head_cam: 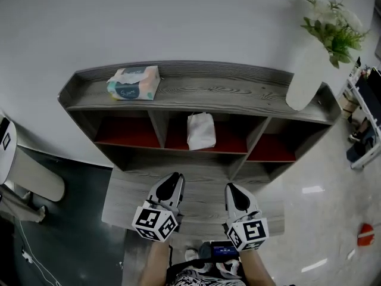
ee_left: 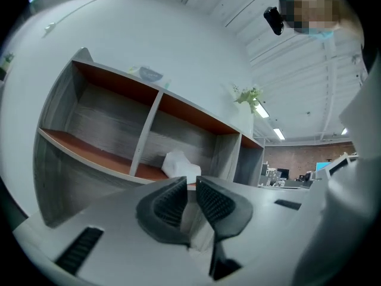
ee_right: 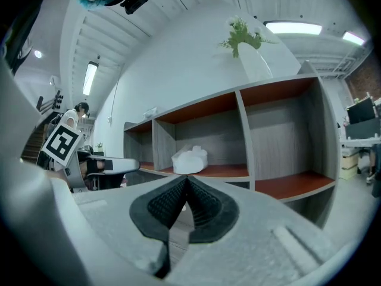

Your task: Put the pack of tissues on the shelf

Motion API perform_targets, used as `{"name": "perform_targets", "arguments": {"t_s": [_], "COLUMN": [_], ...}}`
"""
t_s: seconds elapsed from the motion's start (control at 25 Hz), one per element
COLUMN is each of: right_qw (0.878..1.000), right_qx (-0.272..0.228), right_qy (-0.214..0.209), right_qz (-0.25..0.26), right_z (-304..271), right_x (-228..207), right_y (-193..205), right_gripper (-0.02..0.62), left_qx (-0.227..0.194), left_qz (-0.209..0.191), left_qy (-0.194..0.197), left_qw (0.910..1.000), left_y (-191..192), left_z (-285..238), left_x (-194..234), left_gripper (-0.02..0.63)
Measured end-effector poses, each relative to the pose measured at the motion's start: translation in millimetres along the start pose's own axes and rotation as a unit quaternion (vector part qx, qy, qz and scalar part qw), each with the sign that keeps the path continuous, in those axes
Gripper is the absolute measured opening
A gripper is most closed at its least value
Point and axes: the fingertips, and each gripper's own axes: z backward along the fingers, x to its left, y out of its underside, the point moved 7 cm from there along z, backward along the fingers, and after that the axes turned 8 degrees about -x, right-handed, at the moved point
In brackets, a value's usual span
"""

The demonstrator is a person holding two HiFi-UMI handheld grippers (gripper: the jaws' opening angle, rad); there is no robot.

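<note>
The white soft pack of tissues [head_cam: 200,131] lies in the middle compartment of the grey wooden shelf [head_cam: 238,91], on its red floor; it also shows in the left gripper view [ee_left: 178,164] and the right gripper view [ee_right: 189,159]. Both grippers hang in front of the shelf, well short of the pack. My left gripper [head_cam: 175,176] [ee_left: 191,183] has a narrow gap between its jaws with nothing in it. My right gripper [head_cam: 229,186] [ee_right: 186,179] has its jaw tips touching and holds nothing.
A patterned tissue box [head_cam: 134,83] lies on the shelf's top at the left. A white vase with green sprigs [head_cam: 306,76] stands on the top at the right. A white seat [head_cam: 30,177] is at the left, a rack [head_cam: 366,118] at the right.
</note>
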Motion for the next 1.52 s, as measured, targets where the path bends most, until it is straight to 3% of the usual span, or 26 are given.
{"name": "perform_targets", "arguments": {"t_s": [0.12, 0.52, 1.08, 1.52], "right_qw": [1.0, 1.0, 1.0, 1.0], "right_qx": [-0.003, -0.007, -0.008, -0.009], "right_qy": [-0.002, 0.007, 0.018, 0.001], "right_qz": [0.005, 0.015, 0.014, 0.019], "right_z": [7.2, 25.8, 33.5, 37.2], "right_x": [10.3, 19.8, 17.2, 20.3], "right_y": [-2.6, -4.4, -6.3, -6.4], "right_gripper": [0.005, 0.005, 0.005, 0.005], "left_qx": [0.004, 0.022, 0.011, 0.02], "left_qz": [-0.007, -0.04, 0.021, -0.003], "left_qy": [0.002, 0.001, 0.027, 0.026], "left_qw": [1.0, 0.999, 0.9993, 0.9995], "left_y": [-1.7, -0.8, -6.3, -5.5], "left_z": [13.0, 28.9, 36.3, 40.9], "left_x": [-4.0, -15.2, -15.6, -16.6], "left_gripper": [0.025, 0.008, 0.008, 0.008]}}
